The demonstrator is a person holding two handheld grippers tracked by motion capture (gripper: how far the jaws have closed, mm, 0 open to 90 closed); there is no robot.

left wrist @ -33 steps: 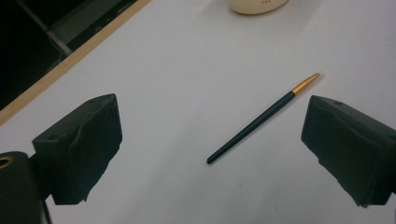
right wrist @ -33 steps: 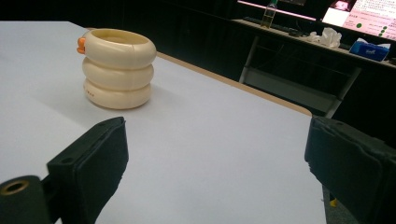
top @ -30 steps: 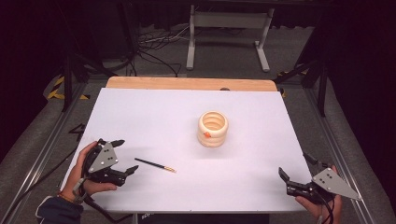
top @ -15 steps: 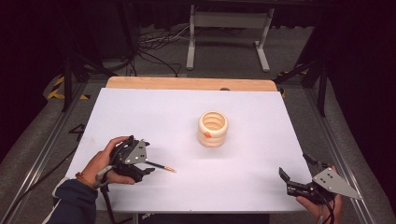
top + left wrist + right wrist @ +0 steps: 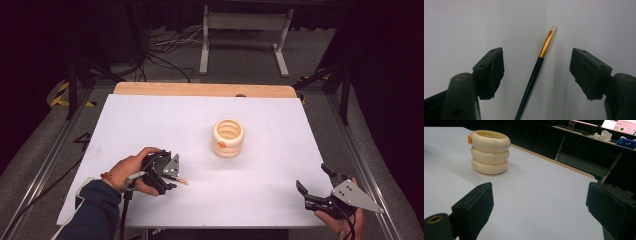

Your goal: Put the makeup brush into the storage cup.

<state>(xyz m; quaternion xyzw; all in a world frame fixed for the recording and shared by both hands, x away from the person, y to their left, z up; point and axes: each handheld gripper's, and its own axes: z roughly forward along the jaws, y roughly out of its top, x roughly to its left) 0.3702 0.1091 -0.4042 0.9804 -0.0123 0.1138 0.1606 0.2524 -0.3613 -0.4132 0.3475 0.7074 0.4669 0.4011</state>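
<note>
The brush lies flat on the white counter, near its front left, between the spread jaws of the left claw, untouched by either jaw. Its gold ferrule and pale tip point away from the hand. The right claw hovers open at the front right corner, well apart, facing a cream ringed holder standing mid-counter.

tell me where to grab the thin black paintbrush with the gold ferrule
Grip the thin black paintbrush with the gold ferrule on its black handle just below the ferrule, coming straight down from above. It lies flat on the white table, and the left tool already straddles it, jaws open.
</note>
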